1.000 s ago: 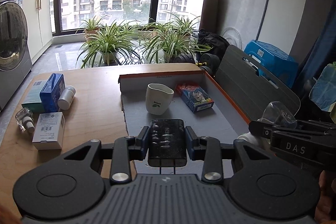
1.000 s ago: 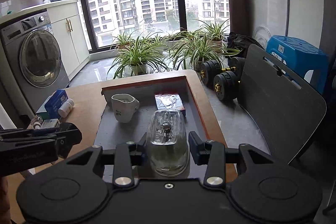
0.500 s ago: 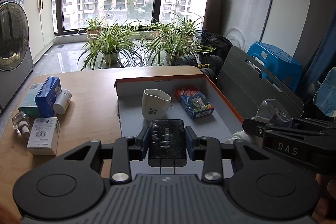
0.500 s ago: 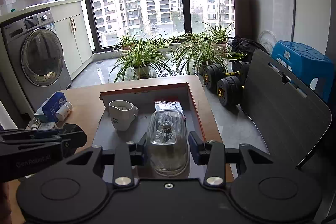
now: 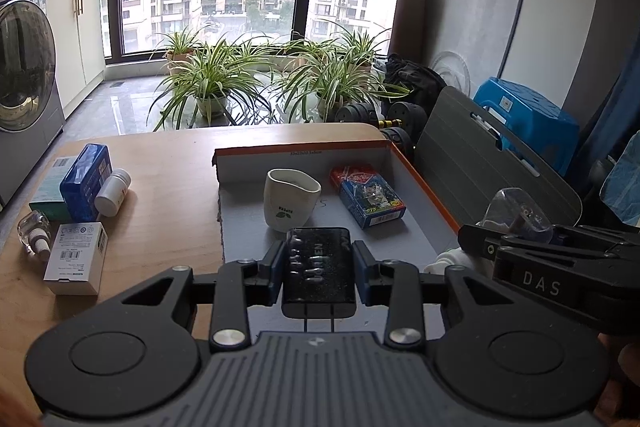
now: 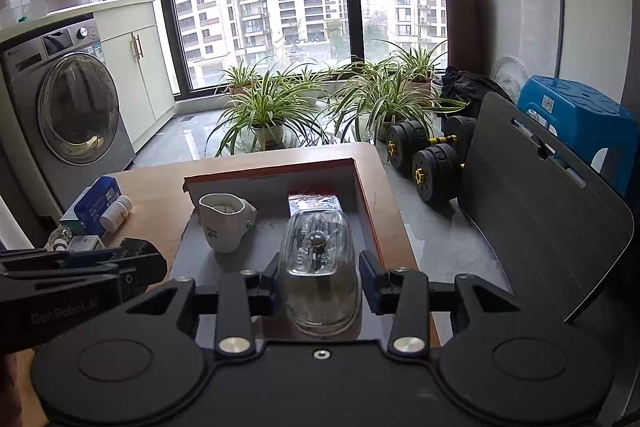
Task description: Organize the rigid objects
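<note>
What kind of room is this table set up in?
Probably a laundry or balcony corner of a high-rise flat: a washing machine beside cabinets, potted spider plants along a tall window facing apartment towers, and dumbbells on the floor.

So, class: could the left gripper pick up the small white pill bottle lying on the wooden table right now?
Probably not: the left gripper is shut on a black charger. The path to the pill bottle looks clear.

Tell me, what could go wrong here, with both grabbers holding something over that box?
The clear plastic case is smooth and rounded, so it might slip from the right gripper. The left gripper pinches the black charger close behind the white cup in the box; lowering it could knock the cup.
</note>
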Available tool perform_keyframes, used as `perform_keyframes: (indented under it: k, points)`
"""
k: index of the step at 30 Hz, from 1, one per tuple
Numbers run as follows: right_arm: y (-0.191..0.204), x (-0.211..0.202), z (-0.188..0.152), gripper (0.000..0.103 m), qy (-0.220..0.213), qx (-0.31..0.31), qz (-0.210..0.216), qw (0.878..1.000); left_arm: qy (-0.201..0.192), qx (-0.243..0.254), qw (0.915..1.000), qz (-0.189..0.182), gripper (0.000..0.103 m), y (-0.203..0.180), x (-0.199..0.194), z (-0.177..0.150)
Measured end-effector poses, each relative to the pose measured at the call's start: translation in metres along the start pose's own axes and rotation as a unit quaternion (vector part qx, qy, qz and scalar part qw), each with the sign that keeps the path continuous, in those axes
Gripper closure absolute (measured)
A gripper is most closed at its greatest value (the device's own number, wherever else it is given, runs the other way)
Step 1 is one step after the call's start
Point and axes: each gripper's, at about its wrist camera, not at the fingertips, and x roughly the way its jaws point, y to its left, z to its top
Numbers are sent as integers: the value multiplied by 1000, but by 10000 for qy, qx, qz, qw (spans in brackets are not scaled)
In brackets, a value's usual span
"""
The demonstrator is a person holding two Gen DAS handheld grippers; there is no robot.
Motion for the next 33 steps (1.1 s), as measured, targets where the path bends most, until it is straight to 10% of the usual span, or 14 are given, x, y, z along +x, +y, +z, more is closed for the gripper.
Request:
perform_keyframes:
  k: [33]
  points:
    - [1,9,0,55,41,-67,26,10000,32,-84,10000,-16,67,-6,5,-3]
